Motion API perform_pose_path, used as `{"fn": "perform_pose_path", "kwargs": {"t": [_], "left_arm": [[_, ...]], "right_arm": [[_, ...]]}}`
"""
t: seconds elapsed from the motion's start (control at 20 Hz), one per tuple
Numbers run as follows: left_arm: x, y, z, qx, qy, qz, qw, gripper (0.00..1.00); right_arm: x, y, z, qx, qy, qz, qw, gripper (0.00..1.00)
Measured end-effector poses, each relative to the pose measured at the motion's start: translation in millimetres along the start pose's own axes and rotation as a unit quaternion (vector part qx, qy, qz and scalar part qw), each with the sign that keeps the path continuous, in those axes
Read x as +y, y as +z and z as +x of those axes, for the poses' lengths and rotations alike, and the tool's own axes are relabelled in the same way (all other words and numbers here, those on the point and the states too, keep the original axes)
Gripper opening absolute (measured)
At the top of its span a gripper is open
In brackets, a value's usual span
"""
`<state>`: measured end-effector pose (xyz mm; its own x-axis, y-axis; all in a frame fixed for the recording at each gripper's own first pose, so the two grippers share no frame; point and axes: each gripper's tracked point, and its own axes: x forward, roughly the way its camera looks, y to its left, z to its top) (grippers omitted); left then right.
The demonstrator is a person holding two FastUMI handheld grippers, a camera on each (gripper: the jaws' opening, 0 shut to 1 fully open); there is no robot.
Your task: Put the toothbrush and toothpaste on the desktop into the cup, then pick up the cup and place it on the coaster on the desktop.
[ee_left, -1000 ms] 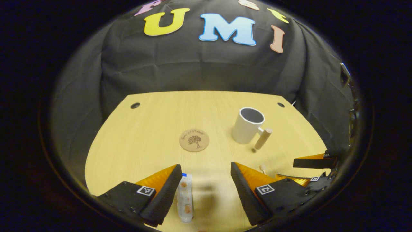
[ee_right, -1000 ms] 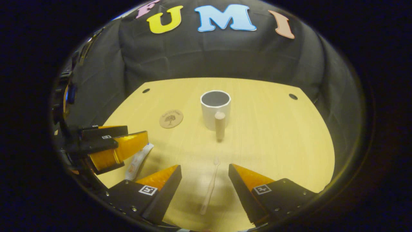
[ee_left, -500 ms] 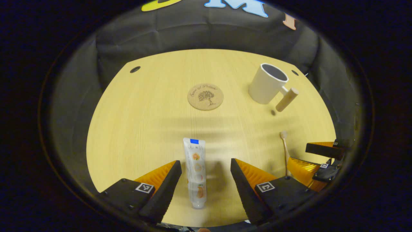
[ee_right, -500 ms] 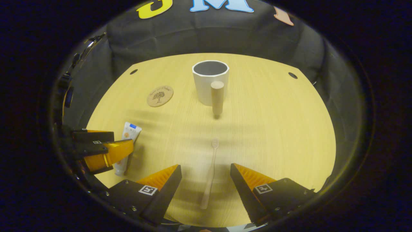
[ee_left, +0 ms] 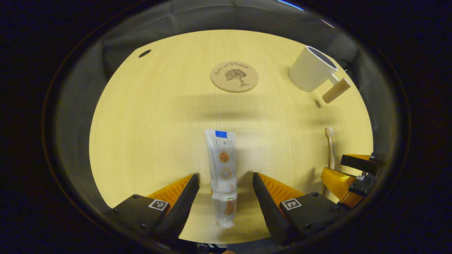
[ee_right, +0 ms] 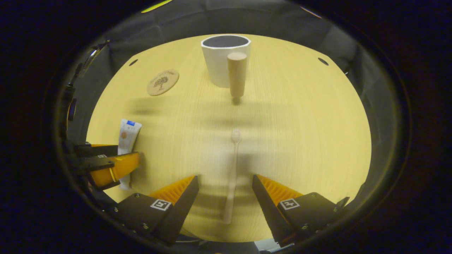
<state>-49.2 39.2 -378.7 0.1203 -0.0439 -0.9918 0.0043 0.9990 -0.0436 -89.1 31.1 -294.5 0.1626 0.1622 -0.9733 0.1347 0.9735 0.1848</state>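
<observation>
Both tools have come down and forward over the last second, so that each now has its target between its open fingers. The left tool (ee_left: 226,190) stands wide open astride the toothpaste tube (ee_left: 222,176), which lies flat on the tabletop (ee_left: 148,123) and is not yet pressed by either finger. The right tool (ee_right: 225,197) is also wide open, with the toothbrush (ee_right: 232,176) lying between its fingers, the head pointing to 12 o'clock toward the cup (ee_right: 220,58). The cup stands empty, its wooden handle (ee_right: 236,74) facing the right tool. In the left gripper view the cork coaster (ee_left: 234,76) lies at 12 o'clock, apart from the cup. I judge that both grasps are now ready to close.
</observation>
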Motion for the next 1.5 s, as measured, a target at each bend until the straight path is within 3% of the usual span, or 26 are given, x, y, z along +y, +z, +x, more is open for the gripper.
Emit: {"fn": "perform_pose_path", "kwargs": {"t": [0.35, 0.4, 0.45, 0.5, 0.55, 0.65, 0.7, 0.85, 0.9, 1.25, 1.3, 1.5], "left_arm": [[-4.2, -2.2, 4.3, 0.008, 0.009, 0.019, 1.000, 0.97], [-4.6, -2.3, 3.7, 0.009, 0.008, 0.020, 1.000, 0.95], [-4.5, -2.0, 3.5, 0.009, 0.008, 0.020, 1.000, 0.95], [-4.2, -1.1, 3.3, 0.009, 0.008, 0.019, 1.000, 0.86], [-5.0, -2.0, 4.4, 0.009, 0.009, 0.018, 1.000, 0.82], [-6.1, -1.7, 4.2, 0.010, 0.010, 0.013, 1.000, 0.68], [-6.3, -1.7, 2.9, 0.012, 0.010, 0.013, 1.000, 0.55], [-5.2, -1.4, 3.3, 0.012, 0.008, 0.018, 1.000, 0.51], [-5.7, -2.2, 1.4, 0.012, 0.008, 0.019, 1.000, 0.47], [-1.0, 2.6, 3.0, -0.004, 0.006, 0.023, 1.000, 0.41], [-1.1, 1.3, 2.8, -0.005, 0.003, 0.021, 1.000, 0.30], [-1.9, 3.8, 0.2, -0.030, -0.010, 0.019, 0.999, 0.24]], "right_arm": [[-1.3, -8.5, 12.6, 0.030, -0.015, 0.007, 0.999, 0.84], [-1.6, -10.6, 12.5, 0.037, -0.018, 0.005, 0.999, 0.74], [-4.7, -10.5, 11.7, 0.038, -0.027, -0.001, 0.999, 0.72], [-6.1, -9.3, 14.2, 0.036, -0.030, 0.001, 0.999, 0.67], [-5.2, -11.1, 12.6, 0.044, -0.030, 0.000, 0.999, 0.55], [-8.1, -8.3, 12.6, 0.043, -0.032, 0.007, 0.999, 0.54], [-6.9, -11.5, 12.2, 0.049, -0.030, 0.011, 0.998, 0.29], [-7.7, -9.8, 6.8, 0.042, -0.026, 0.007, 0.999, 0.29], [-7.4, -13.7, -1.5, 0.045, -0.024, 0.010, 0.999, 0.10], [-7.2, -10.1, 12.4, 0.025, 0.022, 0.044, 0.998, 0.06], [-7.8, -8.4, 10.9, 0.021, 0.028, 0.048, 0.998, 0.04], [-4.4, -8.5, 9.5, 0.002, 0.046, 0.045, 0.998, 0.04]]}}
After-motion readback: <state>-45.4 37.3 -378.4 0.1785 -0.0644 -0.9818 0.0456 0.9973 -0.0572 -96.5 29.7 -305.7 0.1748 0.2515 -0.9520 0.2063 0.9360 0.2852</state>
